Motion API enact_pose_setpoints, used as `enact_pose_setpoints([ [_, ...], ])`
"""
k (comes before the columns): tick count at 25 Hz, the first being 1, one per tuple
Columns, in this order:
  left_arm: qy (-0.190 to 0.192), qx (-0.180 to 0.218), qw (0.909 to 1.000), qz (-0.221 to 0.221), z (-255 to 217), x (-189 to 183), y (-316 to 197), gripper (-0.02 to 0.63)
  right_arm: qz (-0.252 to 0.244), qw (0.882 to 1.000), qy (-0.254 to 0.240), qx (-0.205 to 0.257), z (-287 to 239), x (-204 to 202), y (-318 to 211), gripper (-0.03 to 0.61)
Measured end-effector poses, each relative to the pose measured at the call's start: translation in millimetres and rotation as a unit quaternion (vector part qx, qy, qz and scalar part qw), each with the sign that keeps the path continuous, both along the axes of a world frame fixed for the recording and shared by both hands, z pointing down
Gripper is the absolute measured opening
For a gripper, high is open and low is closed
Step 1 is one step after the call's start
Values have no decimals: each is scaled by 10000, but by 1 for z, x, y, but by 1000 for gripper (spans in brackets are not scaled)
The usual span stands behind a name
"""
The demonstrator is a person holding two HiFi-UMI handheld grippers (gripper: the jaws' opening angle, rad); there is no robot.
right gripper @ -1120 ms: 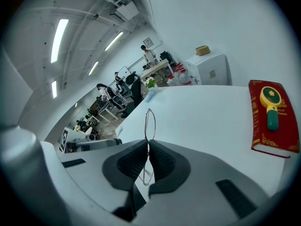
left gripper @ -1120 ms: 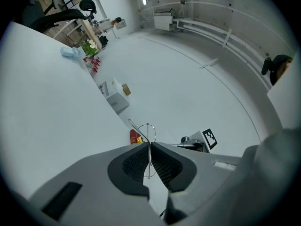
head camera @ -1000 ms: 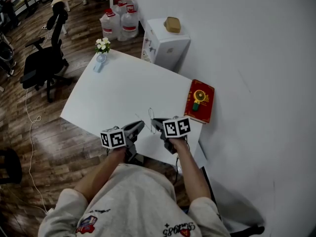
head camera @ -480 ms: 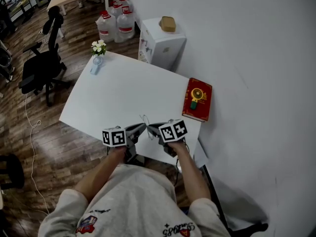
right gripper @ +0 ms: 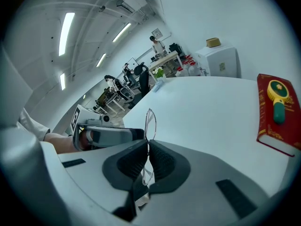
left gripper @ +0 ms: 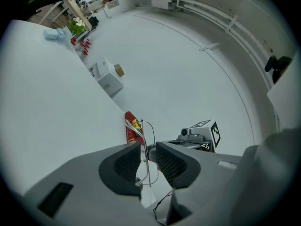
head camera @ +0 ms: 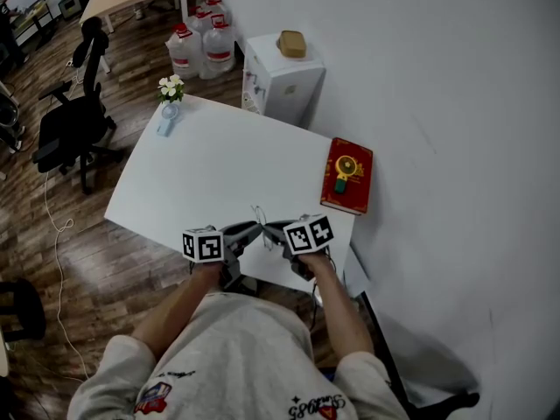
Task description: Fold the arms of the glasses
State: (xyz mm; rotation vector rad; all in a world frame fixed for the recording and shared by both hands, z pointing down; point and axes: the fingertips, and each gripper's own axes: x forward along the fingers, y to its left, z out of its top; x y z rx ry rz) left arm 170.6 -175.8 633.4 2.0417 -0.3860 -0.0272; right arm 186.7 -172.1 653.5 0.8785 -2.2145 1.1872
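One pair of glasses, thin wire-framed, is standing up off the white table at its near edge, caught between two grippers that are meeting tip to tip. The left gripper is reaching in from the left; in the left gripper view its jaws are opening, and a wire of the glasses is running down between the two ribbed pads, close to the left one with a gap showing on the right. The right gripper is coming from the right. In the right gripper view its two pads are pressing together on the frame, and one lens is rising above them.

One red book is lying at the table's right edge, well apart from the grippers, and is carrying one yellow and green object. At the far left corner one small bunch of white flowers is standing just beside one pale blue object. Beyond the table's far edge one white cabinet is bearing one brown object. At least three water jugs are clustering to its left, and one black office chair is sitting on the wooden floor at the far left.
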Motion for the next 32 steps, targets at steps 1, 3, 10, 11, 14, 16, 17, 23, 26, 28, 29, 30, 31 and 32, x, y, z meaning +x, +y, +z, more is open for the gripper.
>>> enact_pose_setpoints([
  [1, 16, 21, 10000, 13, -1, 1, 1, 91, 45, 10000, -9, 3, 1, 3, -1, 17],
  [3, -34, 109, 9999, 24, 1, -1, 1, 91, 146, 9999, -16, 9, 2, 8, -3, 18],
  [10, -1001, 1140, 9873, -477, 4, -36, -17, 83, 576, 9980, 62, 238, 2, 29, -9, 18],
  [11, -1169, 1300, 9829, -570, 4, -42, -22, 72, 615, 9977, 78, 277, 1, 32, -10, 18],
  [14, -1679, 1764, 9671, -741, -1, -56, -36, 48, 725, 9966, 108, 375, -2, 38, -14, 18],
  [16, -1995, 2082, 9539, -831, -6, -64, -43, 23, 799, 9958, 121, 439, -3, 41, -16, 18],
  [17, -2111, 2227, 9477, -875, -10, -68, -46, 17, 827, 9954, 126, 470, -4, 41, -16, 18],
  [23, -2649, 2940, 9139, -900, -27, -82, -58, 6, 855, 9942, 156, 637, -15, 45, -19, 18],
  [26, -2918, 3240, 8953, -916, -30, -90, -56, 6, 857, 9932, 213, 756, -23, 46, -19, 18],
  [28, -3042, 3433, 8836, -942, -33, -93, -55, 5, 923, 9914, 157, 914, -30, 47, -19, 18],
  [29, -3066, 3509, 8796, -961, -36, -93, -54, 5, 972, 9902, 124, 994, -31, 47, -20, 18],
  [30, -3068, 3550, 8776, -985, -37, -93, -54, 5, 1018, 9891, 124, 1059, -31, 48, -19, 18],
  [31, -3066, 3557, 8772, -1005, -38, -94, -53, 5, 1054, 9880, 165, 1120, -31, 50, -19, 18],
  [32, -3060, 3544, 8777, -1021, -38, -93, -52, 5, 1077, 9870, 209, 1177, -30, 51, -19, 18],
])
